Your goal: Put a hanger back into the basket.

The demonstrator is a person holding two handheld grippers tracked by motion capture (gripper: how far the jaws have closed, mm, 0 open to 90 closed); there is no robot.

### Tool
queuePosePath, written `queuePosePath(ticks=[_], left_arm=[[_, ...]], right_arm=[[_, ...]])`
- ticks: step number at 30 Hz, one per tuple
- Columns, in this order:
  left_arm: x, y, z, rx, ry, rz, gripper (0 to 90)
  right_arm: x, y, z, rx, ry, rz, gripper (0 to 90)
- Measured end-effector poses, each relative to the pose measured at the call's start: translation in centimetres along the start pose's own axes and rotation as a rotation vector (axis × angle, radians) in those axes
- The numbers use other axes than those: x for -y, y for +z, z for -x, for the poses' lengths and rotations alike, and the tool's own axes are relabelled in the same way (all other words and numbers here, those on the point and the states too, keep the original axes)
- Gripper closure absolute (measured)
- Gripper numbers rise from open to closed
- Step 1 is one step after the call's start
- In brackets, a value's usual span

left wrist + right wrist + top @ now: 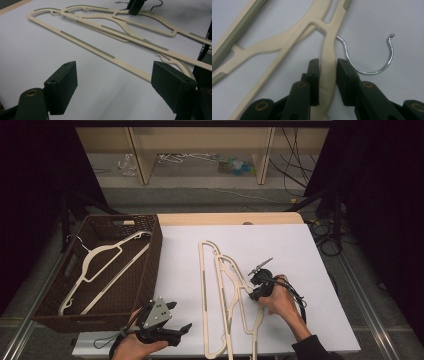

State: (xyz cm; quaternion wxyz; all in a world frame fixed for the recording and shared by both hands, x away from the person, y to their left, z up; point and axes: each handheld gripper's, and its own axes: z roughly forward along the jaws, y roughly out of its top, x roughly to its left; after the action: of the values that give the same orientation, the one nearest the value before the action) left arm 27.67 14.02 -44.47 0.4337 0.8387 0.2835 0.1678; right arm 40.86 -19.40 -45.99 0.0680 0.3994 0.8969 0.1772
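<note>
Two cream plastic hangers (220, 285) lie overlapped on the white table top (290, 250). My right gripper (255, 291) is shut on the upper hanger (327, 50), its jaws pressed on either side of the cream arm just below the neck. That hanger's metal hook (372, 66) curls out to the right of the jaws. My left gripper (180, 316) is held near the table's front edge, left of the hangers, open and holding nothing. In the left gripper view its jaws (112, 77) stand wide apart, with the long hanger bar (100, 51) on the table beyond them.
A dark woven basket (150, 265) stands at the table's left with a third cream hanger (100, 265) lying in it. Cables trail on the floor to the right. Shelf legs and clutter stand beyond the table's far edge.
</note>
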Motion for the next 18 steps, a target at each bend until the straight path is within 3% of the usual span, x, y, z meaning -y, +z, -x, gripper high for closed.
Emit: queuePosePath(ticks=[6, 10, 11, 16, 18], left_arm=[[0.0, 0.1, 0.0, -0.010, -0.009, 0.009, 21.3], [-0.3, 0.3, -0.3, -0.014, 0.007, -0.001, 21.3], [-0.5, 0.6, -0.3, -0.021, -0.004, 0.017, 21.5], [-1.7, 1.3, -0.9, -0.028, 0.015, 0.032, 22.7], [-3.0, 2.8, -1.4, -0.025, 0.006, 0.039, 22.9]], right_arm=[[-0.1, 0.0, -0.3, -0.029, -0.065, 0.001, 74.8], [-0.4, -0.2, -0.7, -0.021, -0.105, 0.006, 74.8], [-0.4, -0.3, -0.8, -0.019, -0.119, 0.003, 74.8], [-1.0, -0.7, -1.5, -0.009, -0.162, 0.007, 74.8], [-1.5, -0.9, -2.1, 0.000, -0.186, 0.003, 74.8]])
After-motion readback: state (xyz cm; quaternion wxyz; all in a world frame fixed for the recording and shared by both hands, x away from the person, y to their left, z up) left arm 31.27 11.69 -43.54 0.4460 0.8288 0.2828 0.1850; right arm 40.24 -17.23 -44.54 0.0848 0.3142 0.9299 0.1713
